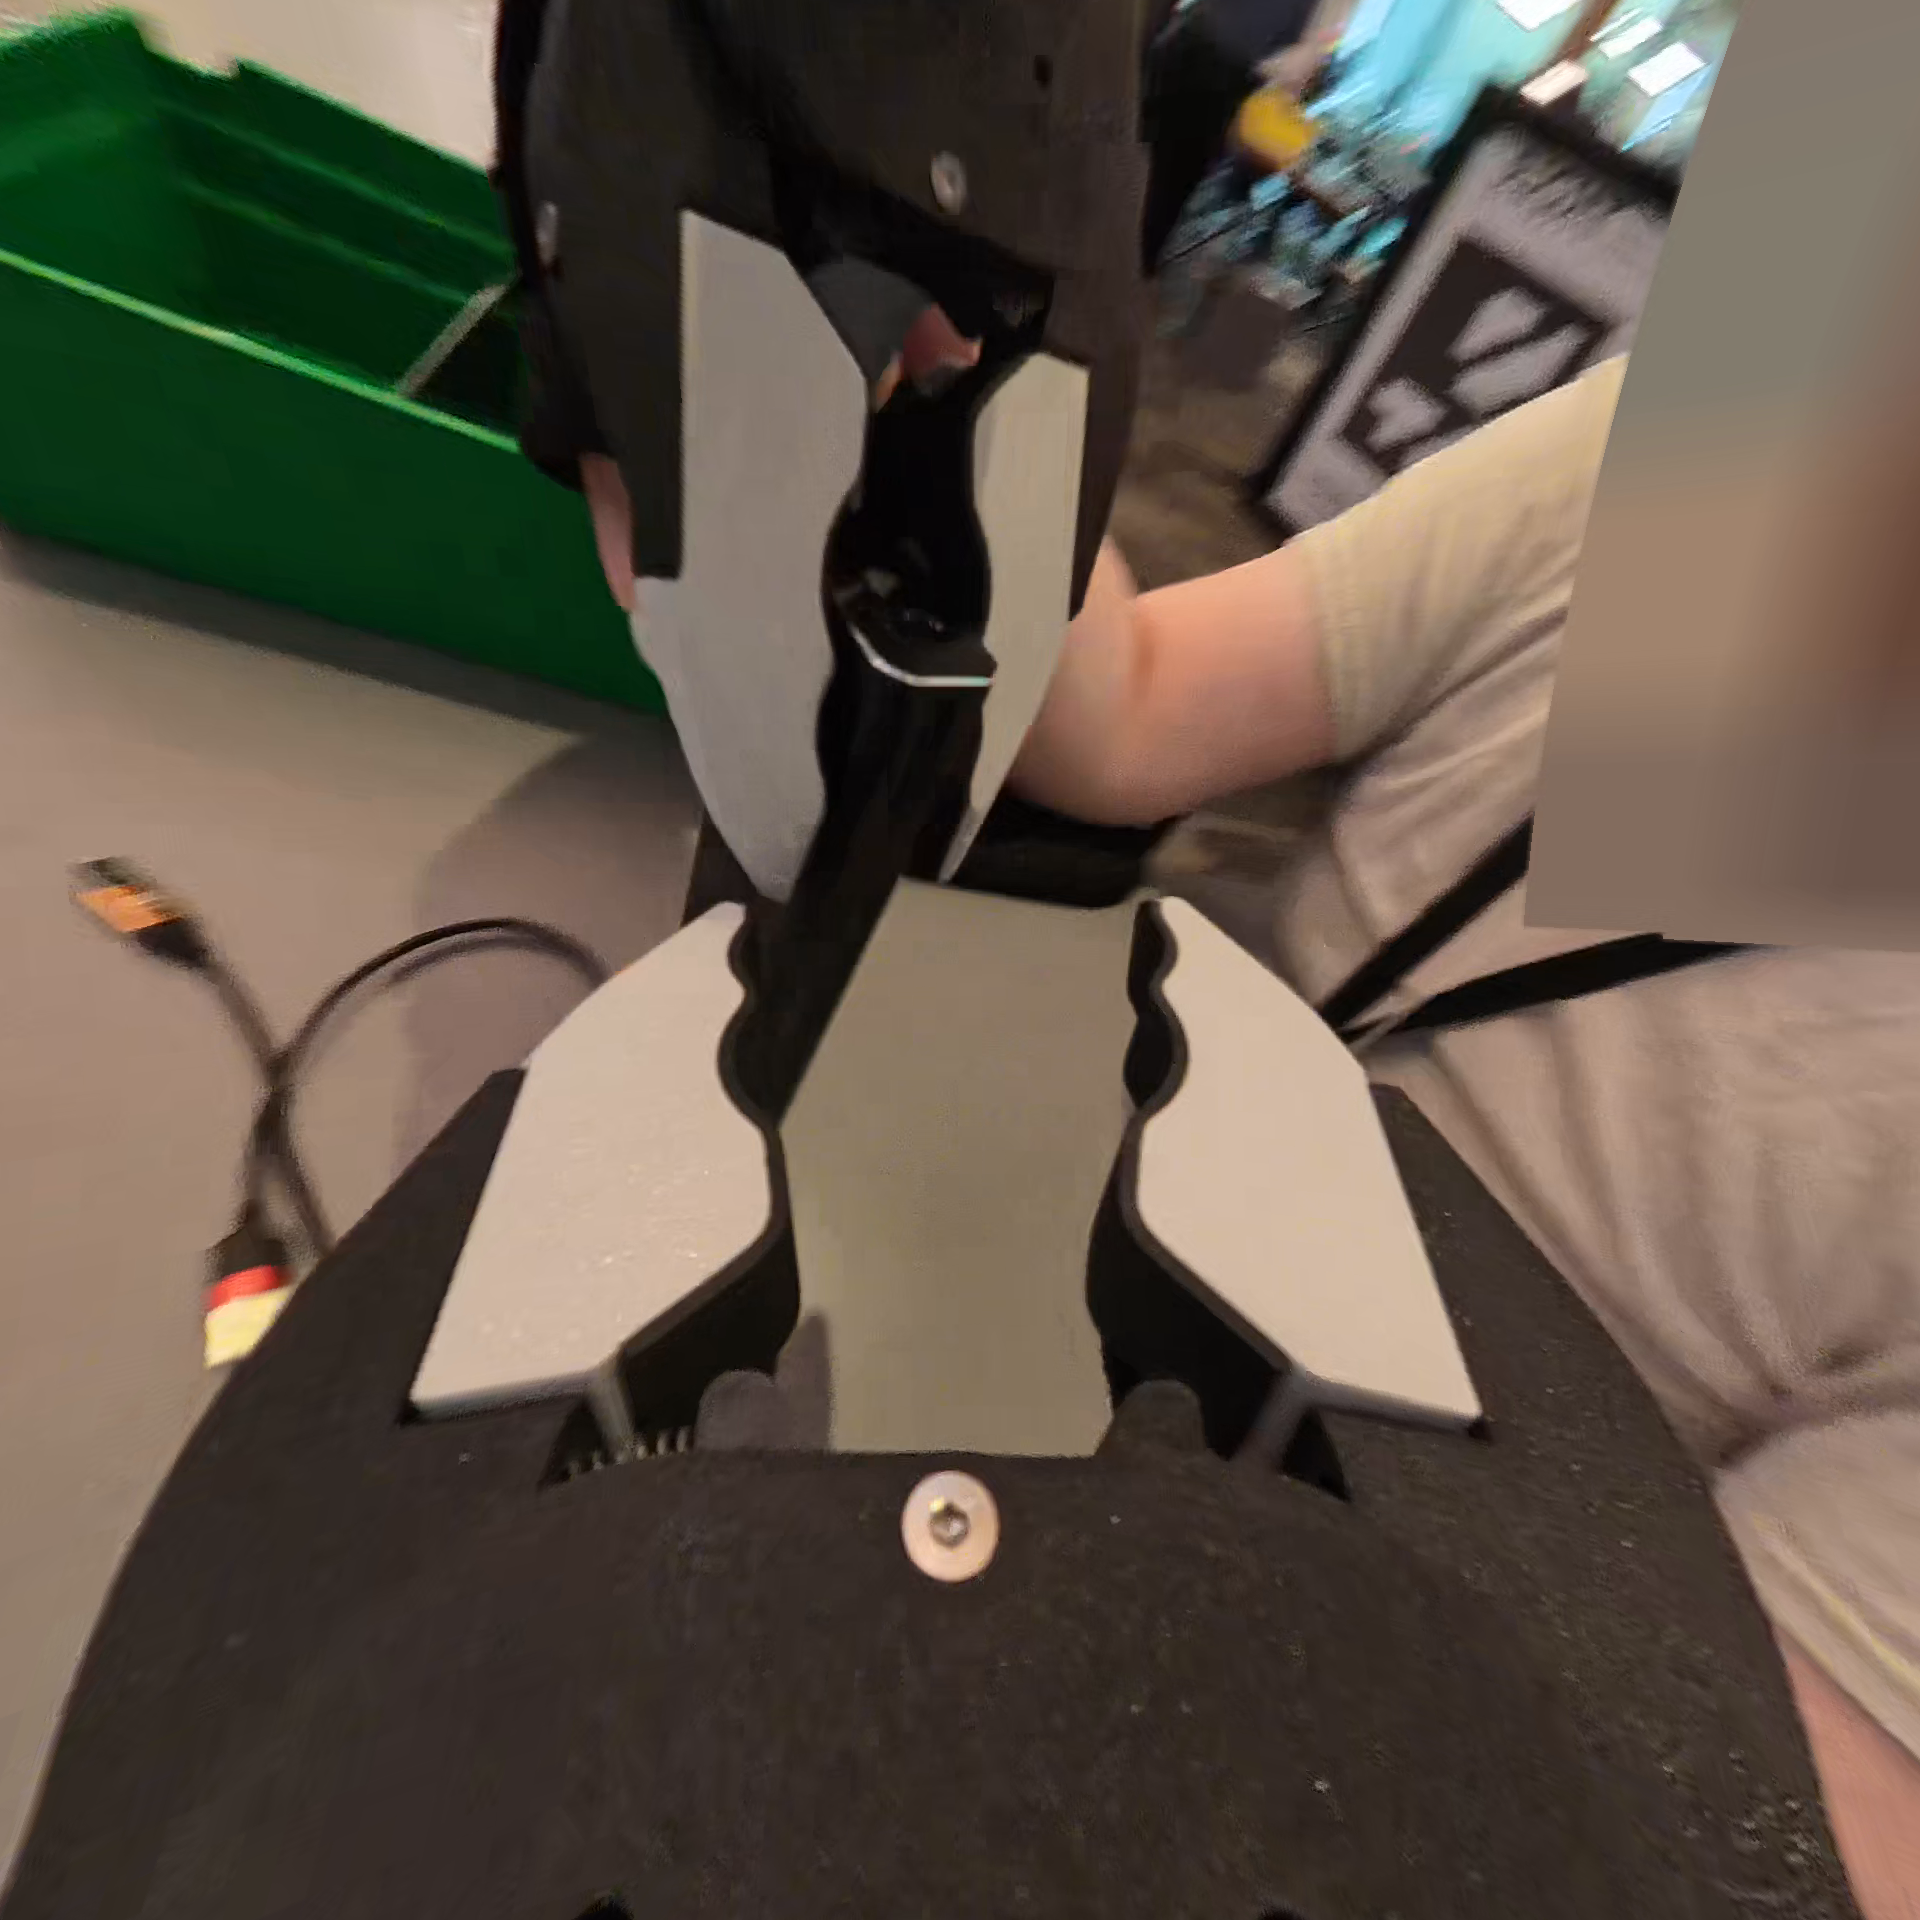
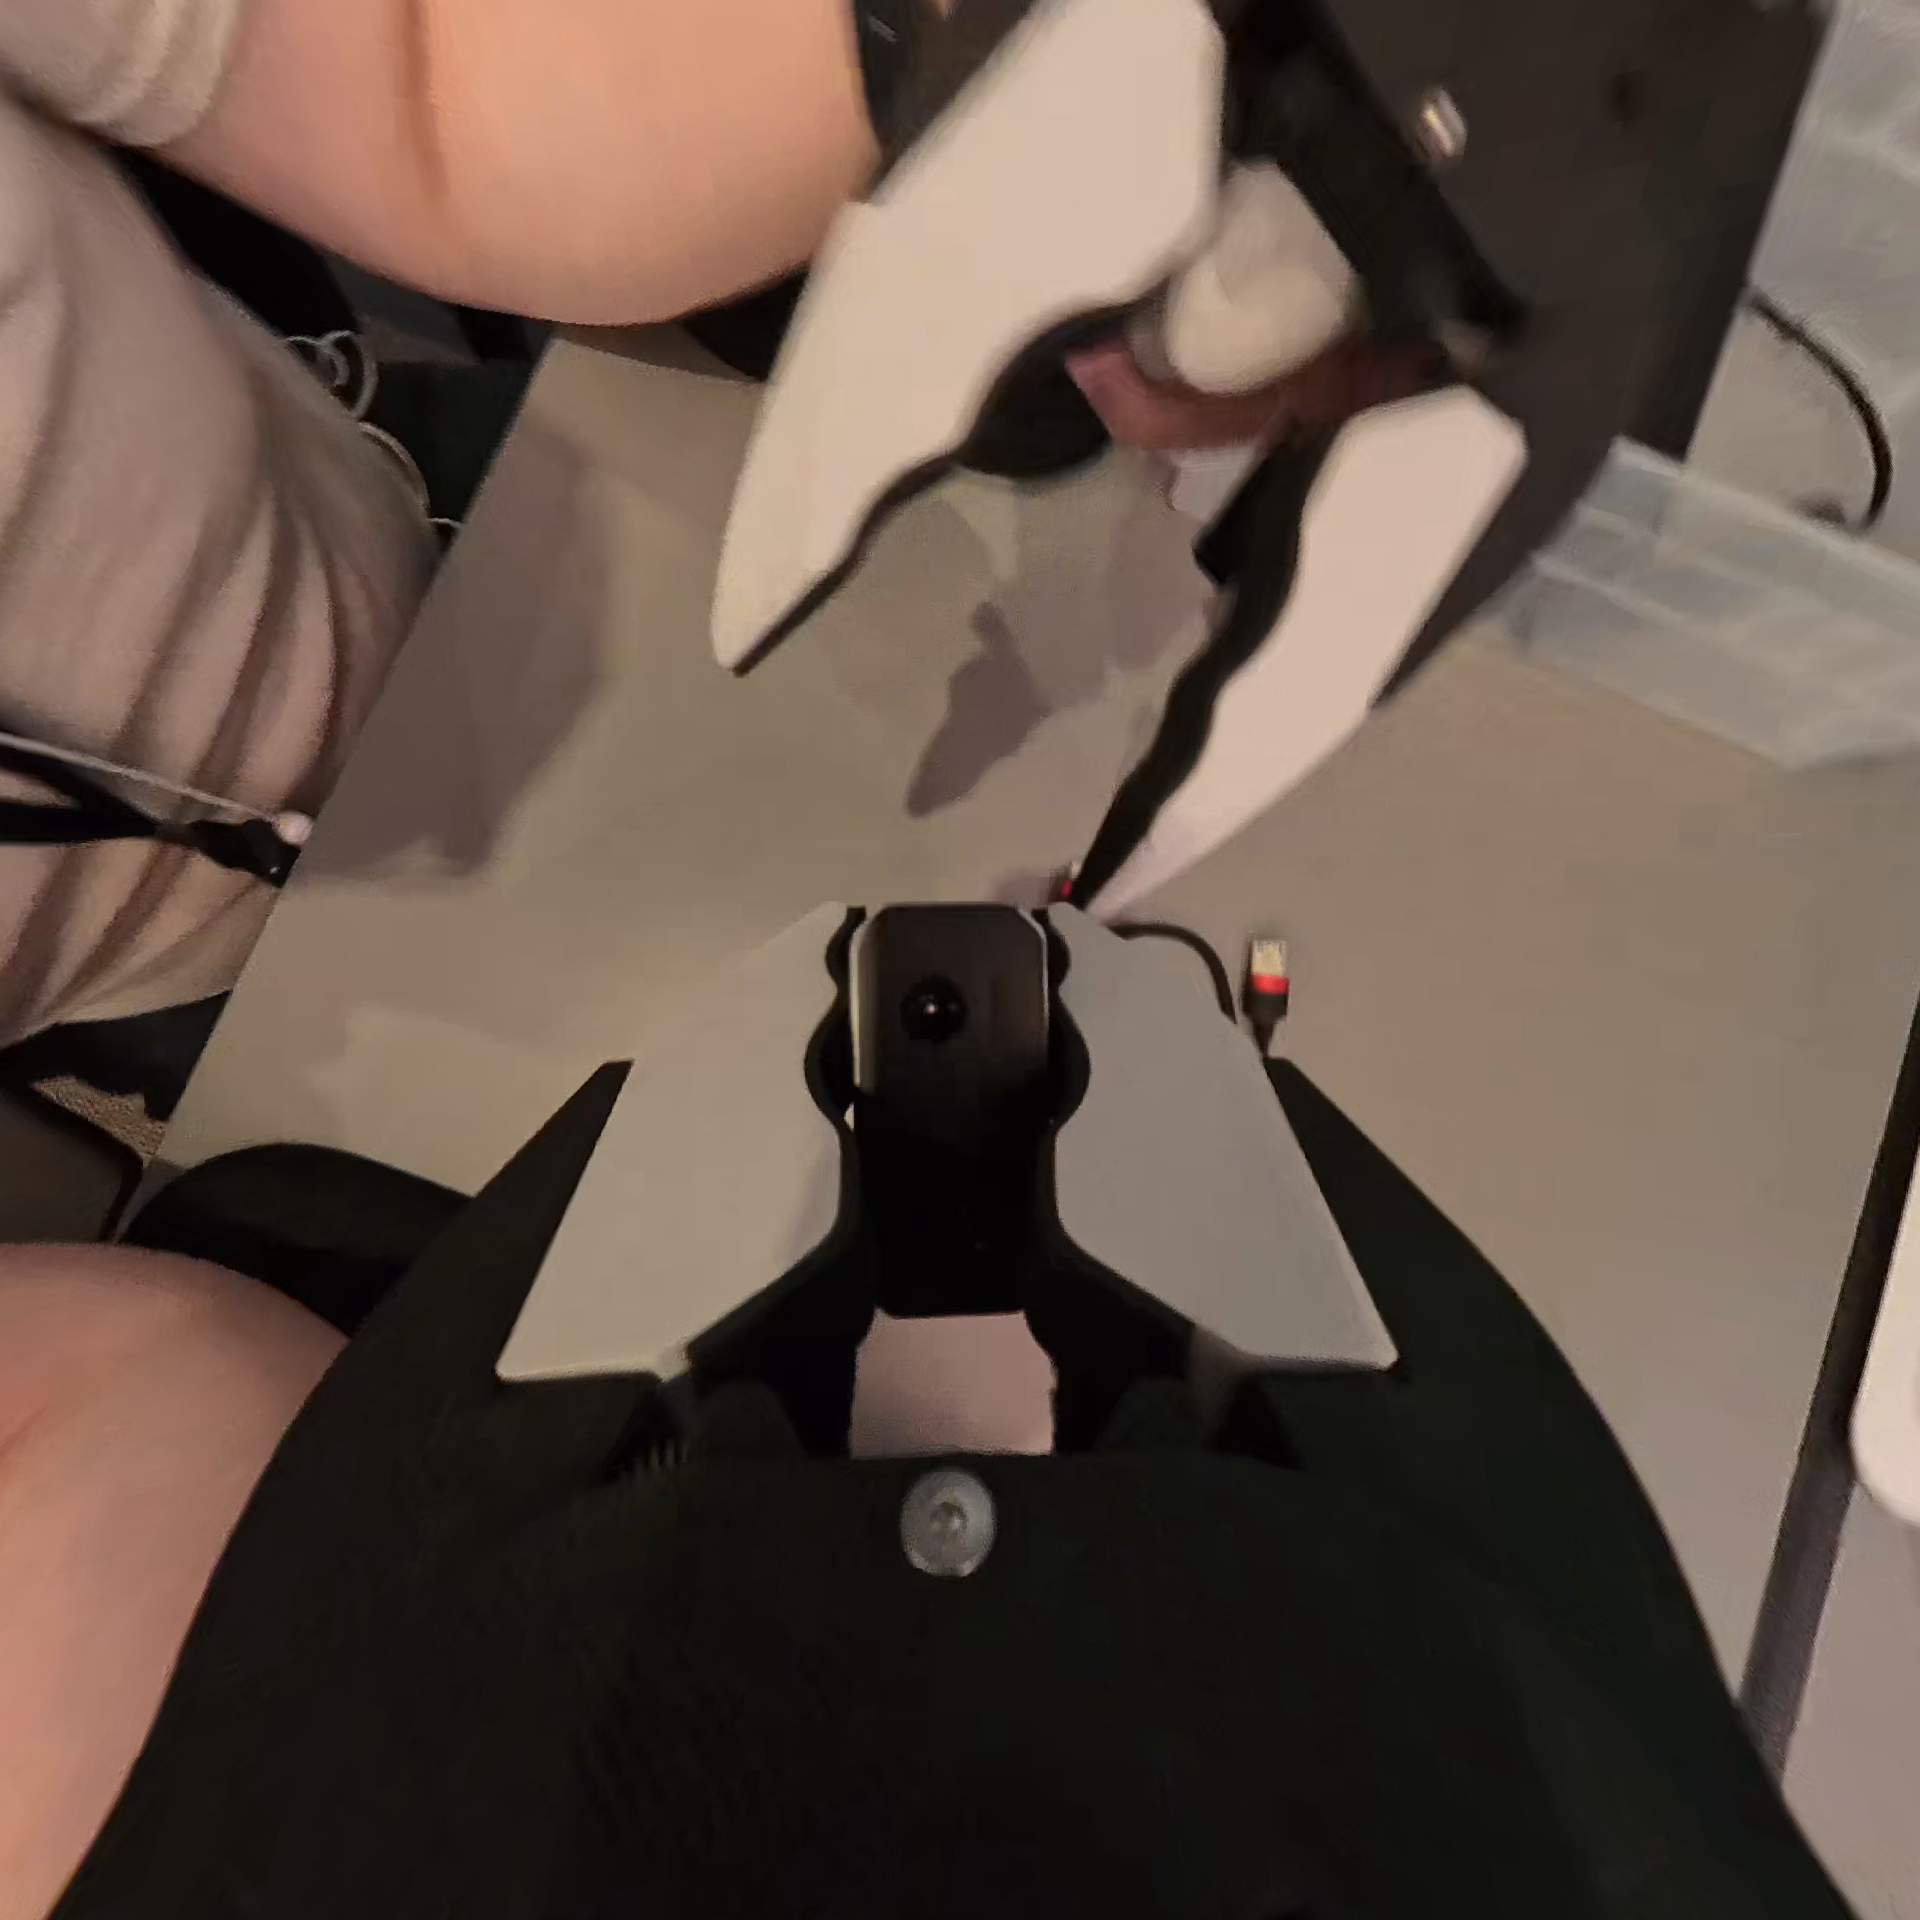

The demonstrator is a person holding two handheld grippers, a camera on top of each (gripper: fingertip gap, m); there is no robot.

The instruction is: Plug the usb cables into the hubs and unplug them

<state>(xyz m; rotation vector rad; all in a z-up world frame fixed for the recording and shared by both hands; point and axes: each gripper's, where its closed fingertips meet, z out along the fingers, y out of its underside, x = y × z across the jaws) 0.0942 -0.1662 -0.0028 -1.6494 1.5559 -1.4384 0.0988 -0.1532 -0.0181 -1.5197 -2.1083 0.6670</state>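
Note:
My right gripper (image 2: 951, 925) is shut on a long black hub (image 2: 951, 1013), seen end-on in the right wrist view. In the left wrist view the right gripper (image 1: 868, 862) comes down from above with the hub (image 1: 883, 748) between its fingers. The hub's lower end reaches into my left gripper (image 1: 945, 925), against its left finger (image 1: 644, 1143). The left gripper is open and also shows in the right wrist view (image 2: 914, 769), blurred. A black USB cable (image 1: 301, 1029) with red-banded plugs (image 1: 244, 1299) lies on the grey table; one plug (image 2: 1268, 977) shows beside the right gripper.
A green bin (image 1: 239, 416) stands at the table's far left. The person's arm (image 1: 1174, 686) and torso (image 1: 1558, 1195) are close on the right. The table edge (image 2: 343, 831) runs along the person's side. My two grippers' fingertips are within a few centimetres of each other. The plug (image 2: 1268, 977) is about equally far from each gripper, around 15 cm. It is also in sight in the left wrist view (image 1: 251, 1292).

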